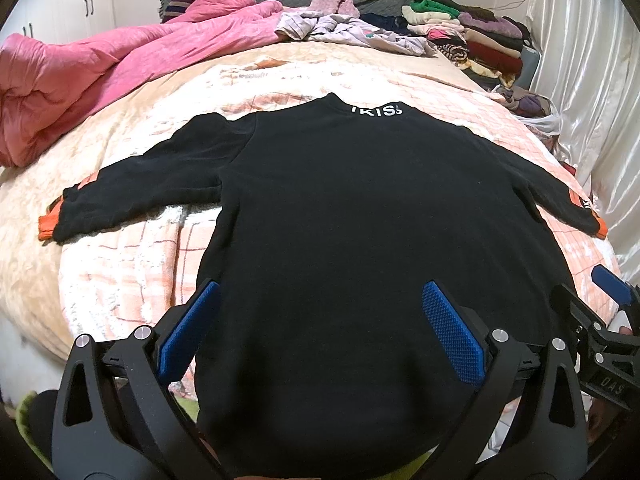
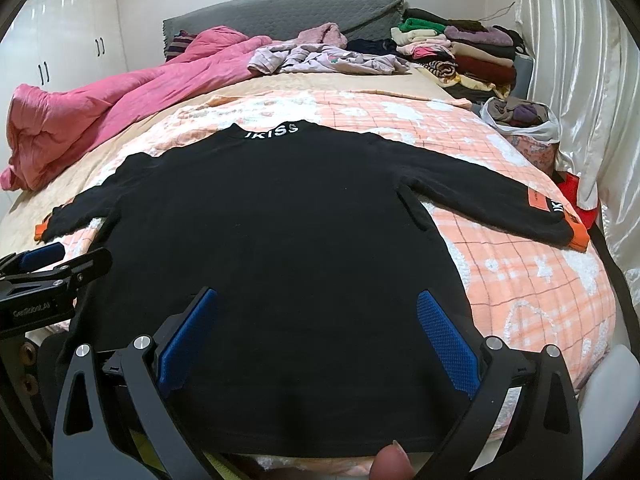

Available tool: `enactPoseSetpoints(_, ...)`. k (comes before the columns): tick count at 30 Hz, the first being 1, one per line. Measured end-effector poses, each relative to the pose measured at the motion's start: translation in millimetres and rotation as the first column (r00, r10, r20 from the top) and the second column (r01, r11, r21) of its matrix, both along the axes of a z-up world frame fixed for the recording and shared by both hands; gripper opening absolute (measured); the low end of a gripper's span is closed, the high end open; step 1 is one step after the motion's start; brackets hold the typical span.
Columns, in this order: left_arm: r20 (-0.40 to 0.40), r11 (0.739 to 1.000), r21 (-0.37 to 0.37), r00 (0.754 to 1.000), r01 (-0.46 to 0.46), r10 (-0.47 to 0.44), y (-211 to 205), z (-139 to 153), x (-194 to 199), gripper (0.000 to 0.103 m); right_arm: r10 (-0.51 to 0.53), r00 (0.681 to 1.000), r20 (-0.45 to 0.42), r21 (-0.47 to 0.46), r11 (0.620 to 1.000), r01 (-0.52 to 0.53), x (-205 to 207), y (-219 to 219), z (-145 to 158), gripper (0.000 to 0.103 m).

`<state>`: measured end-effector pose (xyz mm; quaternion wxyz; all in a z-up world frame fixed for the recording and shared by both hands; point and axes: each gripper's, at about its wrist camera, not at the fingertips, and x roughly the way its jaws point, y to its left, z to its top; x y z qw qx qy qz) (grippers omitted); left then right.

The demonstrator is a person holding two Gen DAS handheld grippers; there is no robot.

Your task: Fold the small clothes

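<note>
A small black sweatshirt lies flat on the bed, back up, neck away from me, with white lettering at the collar. Both sleeves are spread out sideways and end in orange cuffs. My left gripper is open, hovering over the hem's left part, blue pads wide apart and nothing between them. My right gripper is open over the hem's right part, also empty. Each gripper shows at the edge of the other's view. A fingertip shows at the bottom edge.
A peach checked blanket covers the bed. A crumpled pink duvet lies far left. Loose lilac clothes and a stack of folded clothes sit at the far end. A white bag and curtains are right.
</note>
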<state>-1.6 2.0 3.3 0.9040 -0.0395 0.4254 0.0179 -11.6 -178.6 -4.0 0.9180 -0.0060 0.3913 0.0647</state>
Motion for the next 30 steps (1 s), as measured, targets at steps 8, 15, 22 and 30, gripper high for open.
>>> enactPoseSetpoints(8, 0.004, 1.000, 0.001, 1.000, -0.001, 0.001, 0.1, 0.1, -0.5, 0.095, 0.001, 1.000, -0.001, 0.001, 1.000, -0.001, -0.5, 0.9, -0.1, 0.099)
enactPoseSetpoints(15, 0.004, 1.000, 0.002, 1.000, -0.001, 0.001, -0.6, 1.1, 0.1, 0.095, 0.000, 1.000, 0.000, 0.003, 1.000, 0.000, -0.6, 1.3, -0.6, 0.099)
enactPoseSetpoints(22, 0.002, 1.000, 0.004, 1.000, -0.001, 0.001, -0.8, 0.9, 0.5, 0.095, 0.001, 1.000, -0.002, 0.006, 1.000, -0.001, 0.9, 1.1, -0.6, 0.099)
enactPoseSetpoints(30, 0.000, 1.000, 0.005, 1.000, -0.007, 0.007, -0.7, 1.1, 3.6, 0.095, 0.004, 1.000, -0.002, 0.016, 1.000, -0.004, 3.6, 0.3, -0.9, 0.099)
